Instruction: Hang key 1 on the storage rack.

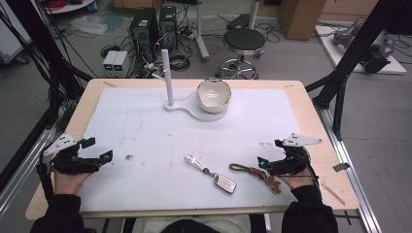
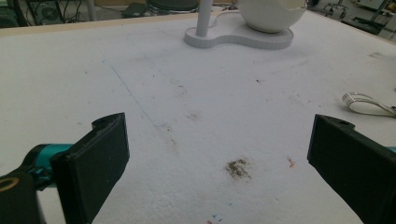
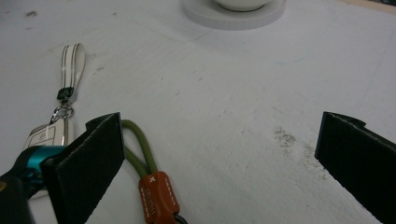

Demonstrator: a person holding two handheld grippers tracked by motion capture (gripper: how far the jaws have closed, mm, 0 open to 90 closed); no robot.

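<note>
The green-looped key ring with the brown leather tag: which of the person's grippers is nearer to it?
Right. The right gripper sits open just beside the green-looped key ring, its loop by one jaw. The left gripper is open across the table, far to the other side.

In the right gripper view the near jaw covers part of the olive loop (image 3: 140, 149) and the white key fob (image 3: 46, 135); the brown leather tag (image 3: 158, 198) runs off the bottom edge; the bowl (image 3: 243, 3) is cropped at top.
</note>
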